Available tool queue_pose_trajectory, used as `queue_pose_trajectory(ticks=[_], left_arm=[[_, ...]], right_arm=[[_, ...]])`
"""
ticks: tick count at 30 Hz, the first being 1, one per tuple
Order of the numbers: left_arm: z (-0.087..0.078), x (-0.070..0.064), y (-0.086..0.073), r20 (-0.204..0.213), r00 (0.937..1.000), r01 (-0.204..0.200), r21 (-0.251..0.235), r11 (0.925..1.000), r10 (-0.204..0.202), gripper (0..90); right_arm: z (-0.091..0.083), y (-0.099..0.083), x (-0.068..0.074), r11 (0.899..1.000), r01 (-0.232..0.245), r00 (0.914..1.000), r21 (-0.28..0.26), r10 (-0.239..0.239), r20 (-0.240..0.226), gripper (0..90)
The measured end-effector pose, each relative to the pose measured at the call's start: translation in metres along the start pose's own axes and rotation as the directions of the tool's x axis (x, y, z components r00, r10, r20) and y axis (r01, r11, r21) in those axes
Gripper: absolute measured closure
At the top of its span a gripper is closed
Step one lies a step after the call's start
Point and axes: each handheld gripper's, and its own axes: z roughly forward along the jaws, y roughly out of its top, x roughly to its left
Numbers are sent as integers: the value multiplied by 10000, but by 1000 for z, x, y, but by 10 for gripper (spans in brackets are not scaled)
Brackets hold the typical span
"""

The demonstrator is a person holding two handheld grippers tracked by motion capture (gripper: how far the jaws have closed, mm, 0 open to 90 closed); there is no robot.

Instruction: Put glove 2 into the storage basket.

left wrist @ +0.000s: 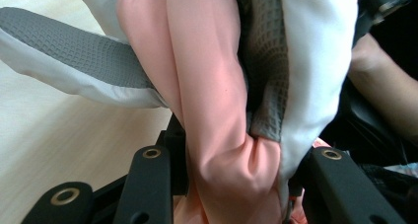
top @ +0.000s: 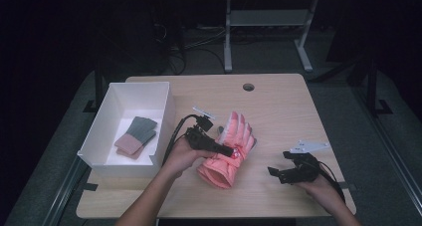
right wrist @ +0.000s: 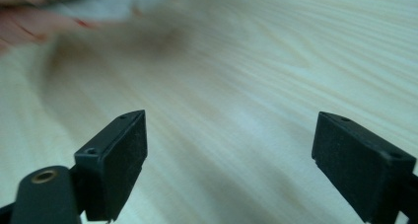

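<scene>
From the high view, a pink ski glove [top: 230, 151] lies near the middle of the tabletop [top: 278, 101], fingers pointing toward twelve o'clock and cuff toward six. The left tongs [top: 231, 152] sit on its palm area, gripped onto the fabric. At nine o'clock from the glove stands a white box [top: 112, 161] holding another folded glove [top: 137, 136], grey and pink. The right tongs [top: 272, 172] rest low at four o'clock from the ski glove, apart from it.

In the left gripper view, the jaws stand close on a bunched fold of pink and white fabric [left wrist: 231, 160], with grey waffle-textured palm material beside it. The bite looks shallow, taking only the shell, so I judge it should stay firm and the lift go slowly, lest the fold slide out.

In the right gripper view, the jaws stand wide apart over bare wood, holding nothing; the glove's edge [right wrist: 98, 4] blurs at eleven o'clock. A good next move would likely bring these in to support the cuff end, keeping the glove from swinging on its way toward the box.
</scene>
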Motion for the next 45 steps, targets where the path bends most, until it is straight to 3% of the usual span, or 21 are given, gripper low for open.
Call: queue_pose_trajectory(ticks=[12, 18, 25, 31, 36, 42, 45], left_arm=[[-72, -17, 16, -848, 9963, -224, -711, 9972, 163, 585], [-115, -22, 19, -1429, 9896, -324, -1085, 9936, 167, 582], [-152, -13, 14, -1737, 9846, -89, -1620, 9867, -196, 582], [-180, -2, 5, -2108, 9757, 155, -2047, 9787, -595, 582], [-203, 7, -6, -2502, 9645, 249, -2307, 9727, -841, 582], [-226, 20, -22, -2750, 9530, 542, -2572, 9648, -1269, 583], [-234, 30, -30, -3006, 9417, 705, -2630, 9622, -1512, 582]], right_arm=[[7, -4, -6, 9997, 75, 9995, 225, -82, 299, 63], [6, -3, -5, 10000, 46, 9992, 3, -47, 393, 24], [9, -4, -4, 9998, 140, 9985, 174, -149, 521, 23], [8, -4, -3, 9997, 156, 9979, 177, -167, 628, 23], [3, -4, 0, 9992, 382, 9962, 83, -388, 782, 23], [1, -5, 0, 9987, 477, 9970, 156, -486, 601, 23], [5, -1, 0, 9984, 534, 9970, 203, -544, 543, 23]])
